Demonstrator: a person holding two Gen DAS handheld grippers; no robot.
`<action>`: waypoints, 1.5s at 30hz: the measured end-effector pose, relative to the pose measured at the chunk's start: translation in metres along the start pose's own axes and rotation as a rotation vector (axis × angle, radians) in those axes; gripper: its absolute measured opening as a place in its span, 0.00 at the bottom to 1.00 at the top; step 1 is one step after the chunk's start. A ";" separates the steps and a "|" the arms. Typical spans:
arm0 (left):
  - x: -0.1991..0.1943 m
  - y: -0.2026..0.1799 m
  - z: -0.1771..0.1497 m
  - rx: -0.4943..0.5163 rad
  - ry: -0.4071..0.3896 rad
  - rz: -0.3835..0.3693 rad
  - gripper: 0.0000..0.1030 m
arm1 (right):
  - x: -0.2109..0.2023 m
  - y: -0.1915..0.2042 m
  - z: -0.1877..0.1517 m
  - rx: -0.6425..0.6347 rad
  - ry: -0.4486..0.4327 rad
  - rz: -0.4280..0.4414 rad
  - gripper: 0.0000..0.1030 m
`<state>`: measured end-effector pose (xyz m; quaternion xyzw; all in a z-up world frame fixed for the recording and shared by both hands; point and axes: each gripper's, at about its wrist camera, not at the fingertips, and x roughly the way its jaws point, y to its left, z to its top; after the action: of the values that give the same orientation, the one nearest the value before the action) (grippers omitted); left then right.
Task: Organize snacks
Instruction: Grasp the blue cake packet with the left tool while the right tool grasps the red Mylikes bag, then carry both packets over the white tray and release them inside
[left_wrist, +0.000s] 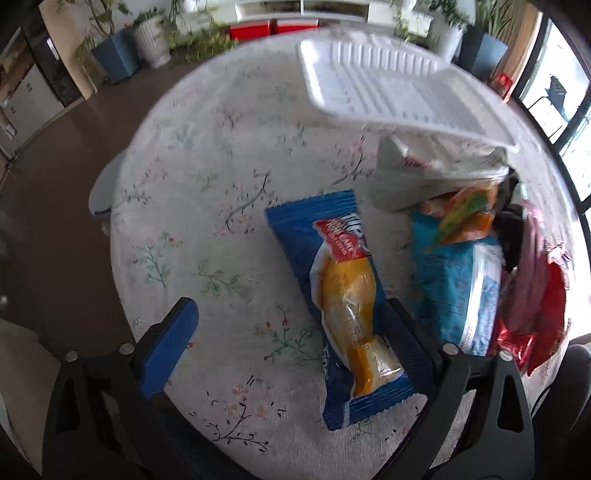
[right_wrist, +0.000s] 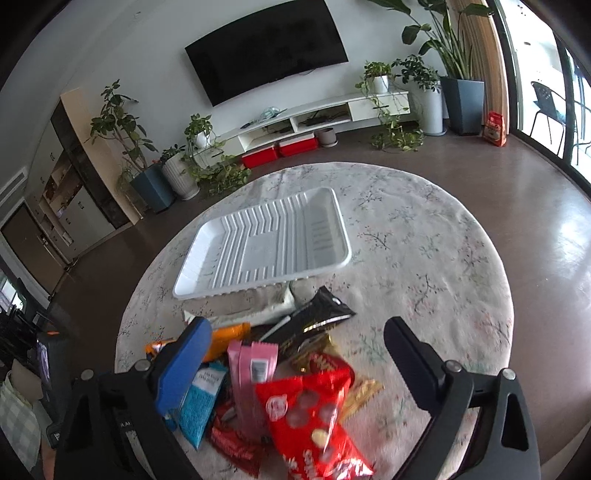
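Note:
A white ribbed tray (right_wrist: 266, 243) lies empty on the round floral table; in the left wrist view the tray (left_wrist: 388, 85) sits at the far right. A blue cake packet (left_wrist: 340, 295) lies flat between the fingers of my open left gripper (left_wrist: 291, 321), nearer the right finger. A pile of snacks lies beside it: a light blue packet (left_wrist: 458, 288), an orange packet (left_wrist: 469, 218) and a white packet (left_wrist: 424, 173). My right gripper (right_wrist: 299, 343) is open and empty above the pile, over a red bag (right_wrist: 314, 417), a pink packet (right_wrist: 251, 373) and a black packet (right_wrist: 314, 321).
The table edge (left_wrist: 122, 236) curves close on the left, with brown floor (right_wrist: 535, 206) all round. Potted plants (right_wrist: 155, 177) and a TV shelf (right_wrist: 314, 114) stand along the far wall.

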<state>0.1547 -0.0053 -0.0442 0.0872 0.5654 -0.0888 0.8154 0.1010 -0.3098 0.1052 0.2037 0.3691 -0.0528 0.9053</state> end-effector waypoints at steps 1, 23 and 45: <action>0.002 0.000 0.002 -0.010 0.024 -0.011 0.86 | 0.006 -0.003 0.009 0.007 0.024 0.005 0.82; 0.010 -0.011 -0.002 -0.001 -0.029 -0.063 0.28 | -0.019 -0.025 -0.053 -0.150 0.120 0.003 0.75; -0.012 0.023 -0.044 -0.035 -0.089 -0.307 0.25 | 0.028 0.005 -0.101 -0.199 0.370 -0.038 0.66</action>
<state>0.1158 0.0280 -0.0469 -0.0187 0.5367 -0.2064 0.8179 0.0576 -0.2631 0.0224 0.1125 0.5363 0.0049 0.8365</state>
